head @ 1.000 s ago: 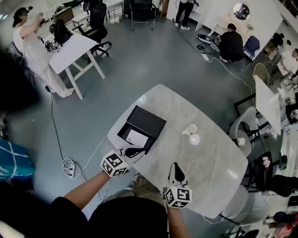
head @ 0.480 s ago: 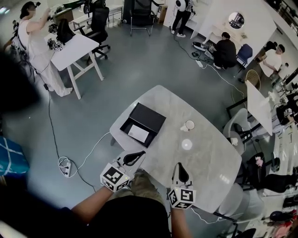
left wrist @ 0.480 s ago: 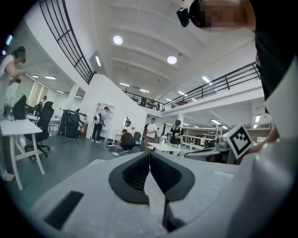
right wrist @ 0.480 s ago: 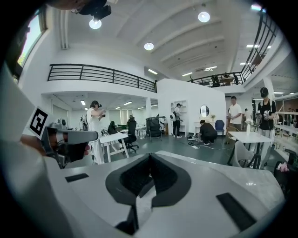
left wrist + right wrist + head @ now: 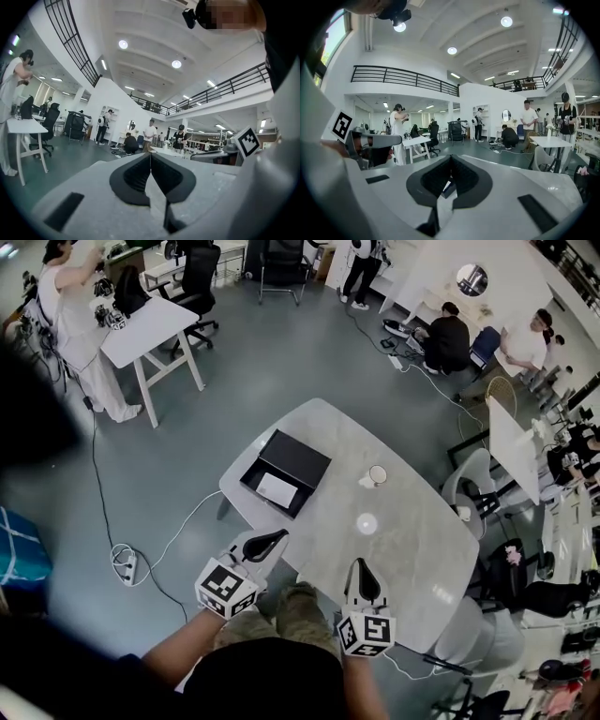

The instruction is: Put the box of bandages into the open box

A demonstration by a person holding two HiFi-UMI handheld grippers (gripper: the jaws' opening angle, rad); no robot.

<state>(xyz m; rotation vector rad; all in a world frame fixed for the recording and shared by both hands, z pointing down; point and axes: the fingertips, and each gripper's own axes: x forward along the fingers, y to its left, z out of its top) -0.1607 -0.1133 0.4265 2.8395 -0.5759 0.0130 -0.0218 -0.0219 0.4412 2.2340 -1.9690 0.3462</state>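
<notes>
The open black box (image 5: 298, 460) lies on the grey table's left part, its lid folded back. A white box of bandages (image 5: 277, 488) rests inside its tray. My left gripper (image 5: 282, 534) hovers at the table's near left edge, a short way from the open box, shut with nothing between its jaws (image 5: 150, 155). My right gripper (image 5: 359, 562) sits over the table's near edge, also shut and empty (image 5: 450, 157). In the right gripper view, a bit of the open box (image 5: 446, 187) shows through the gap under the jaws.
A white cup (image 5: 377, 474) stands near the middle of the grey table (image 5: 412, 549). Chairs (image 5: 473, 488) stand at its right side. A cable and power strip (image 5: 124, 564) lie on the floor to the left. People work at other desks farther off.
Both grippers have drawn back toward me. The left one was at the open box's near corner and now hangs off the table's edge; the bandage box stays in the tray.
</notes>
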